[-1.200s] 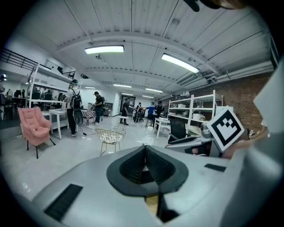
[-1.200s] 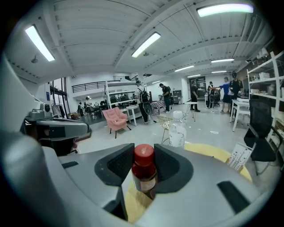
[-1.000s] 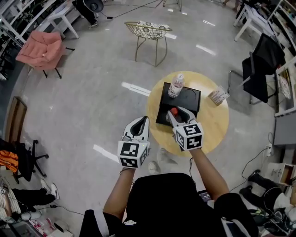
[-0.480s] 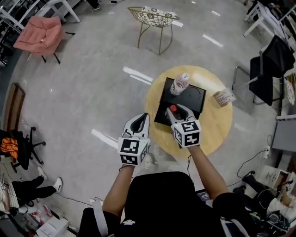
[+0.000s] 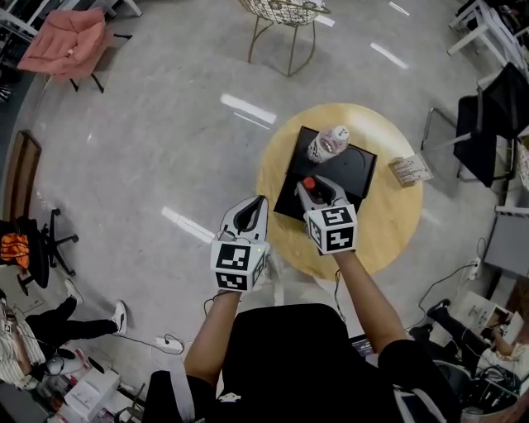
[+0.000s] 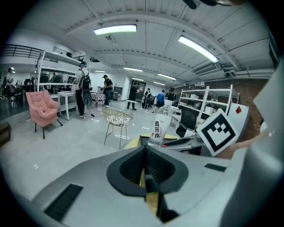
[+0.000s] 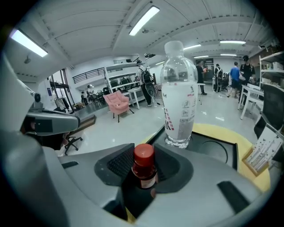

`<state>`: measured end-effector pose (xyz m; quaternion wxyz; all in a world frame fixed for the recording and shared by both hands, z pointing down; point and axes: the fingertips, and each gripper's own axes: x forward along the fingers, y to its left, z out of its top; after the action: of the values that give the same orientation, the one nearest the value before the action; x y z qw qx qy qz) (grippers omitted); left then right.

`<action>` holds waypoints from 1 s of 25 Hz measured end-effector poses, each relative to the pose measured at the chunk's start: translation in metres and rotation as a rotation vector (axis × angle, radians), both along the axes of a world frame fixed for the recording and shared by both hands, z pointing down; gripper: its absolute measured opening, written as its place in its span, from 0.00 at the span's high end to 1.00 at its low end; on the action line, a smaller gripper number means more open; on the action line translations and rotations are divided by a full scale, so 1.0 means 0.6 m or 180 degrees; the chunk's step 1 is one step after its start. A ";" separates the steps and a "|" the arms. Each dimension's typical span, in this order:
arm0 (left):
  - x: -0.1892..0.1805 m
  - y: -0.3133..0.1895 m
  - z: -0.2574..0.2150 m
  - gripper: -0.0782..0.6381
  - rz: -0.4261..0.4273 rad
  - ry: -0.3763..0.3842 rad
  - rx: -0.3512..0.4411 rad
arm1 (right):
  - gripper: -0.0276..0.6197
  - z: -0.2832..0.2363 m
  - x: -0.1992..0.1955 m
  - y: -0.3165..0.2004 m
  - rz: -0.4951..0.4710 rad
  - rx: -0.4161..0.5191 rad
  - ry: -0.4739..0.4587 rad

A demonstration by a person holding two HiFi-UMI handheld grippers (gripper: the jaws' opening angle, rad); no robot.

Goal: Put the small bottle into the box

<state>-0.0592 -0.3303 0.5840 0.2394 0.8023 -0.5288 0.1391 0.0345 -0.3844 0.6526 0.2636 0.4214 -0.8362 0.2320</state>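
A small dark bottle with a red cap (image 7: 144,165) is clamped between the jaws of my right gripper (image 7: 144,175), which is shut on it. In the head view that gripper (image 5: 314,190) holds the small bottle (image 5: 308,183) over the near left part of the black box (image 5: 355,169) on the round yellow table (image 5: 388,219). A tall clear water bottle (image 5: 328,144) stands on the box's far side, right ahead of the small bottle (image 7: 179,104). My left gripper (image 5: 251,211) hangs left of the table over the floor, shut and holding nothing (image 6: 145,165).
A small card stand (image 5: 409,169) sits at the table's right edge. A wire chair (image 5: 285,15) stands beyond the table, a pink armchair (image 5: 64,43) at far left, and a black chair (image 5: 496,103) at right. People stand in the room's background in both gripper views.
The head view has shifted, so the table sits higher and more to the right in the picture. My right gripper still holds the small bottle over the box's near left part; the left stays shut.
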 end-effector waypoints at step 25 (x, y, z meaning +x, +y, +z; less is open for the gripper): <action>-0.019 -0.020 0.047 0.87 -0.0136 0.0024 -0.0185 | 0.75 0.061 -0.041 -0.010 -0.0234 -0.0079 0.0215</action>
<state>-0.0708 -0.3421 0.6120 0.2675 0.7841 -0.5406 0.1462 0.0101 -0.3906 0.6891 0.3053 0.3946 -0.8387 0.2182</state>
